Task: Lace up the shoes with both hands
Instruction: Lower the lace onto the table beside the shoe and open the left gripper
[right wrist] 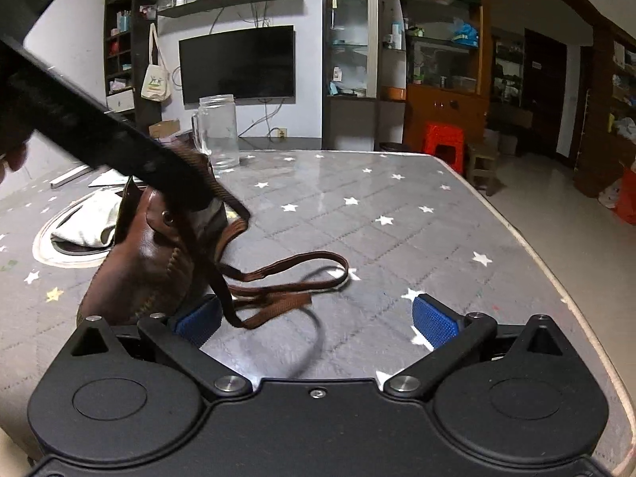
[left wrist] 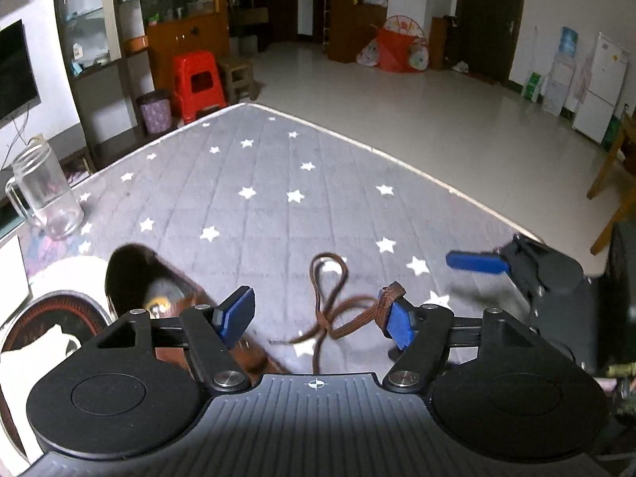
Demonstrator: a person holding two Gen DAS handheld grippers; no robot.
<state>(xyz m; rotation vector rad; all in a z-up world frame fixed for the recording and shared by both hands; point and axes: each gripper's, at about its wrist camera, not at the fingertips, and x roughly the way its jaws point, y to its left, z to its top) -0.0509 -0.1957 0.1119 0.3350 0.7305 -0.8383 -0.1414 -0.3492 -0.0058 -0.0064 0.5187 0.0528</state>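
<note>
Brown leather shoe [right wrist: 151, 262] lies on the star-patterned tablecloth [right wrist: 397, 206]; its lace [left wrist: 330, 318] trails beside it. Left gripper [left wrist: 322, 318] and right gripper [right wrist: 318, 318] both spread wide, grasping nothing.

Both wrist cameras sit low and close over the star-patterned table [left wrist: 278, 183], looking along their fingers; both views share the brown shoe [right wrist: 151, 262], its lace [left wrist: 330, 310] and the glass jar [right wrist: 218, 135]

One brown leather shoe [right wrist: 147, 262], one brown flat lace [right wrist: 286, 278], one clear glass jar [right wrist: 218, 135] and one white cloth [right wrist: 85, 218] are sitting out.
</note>
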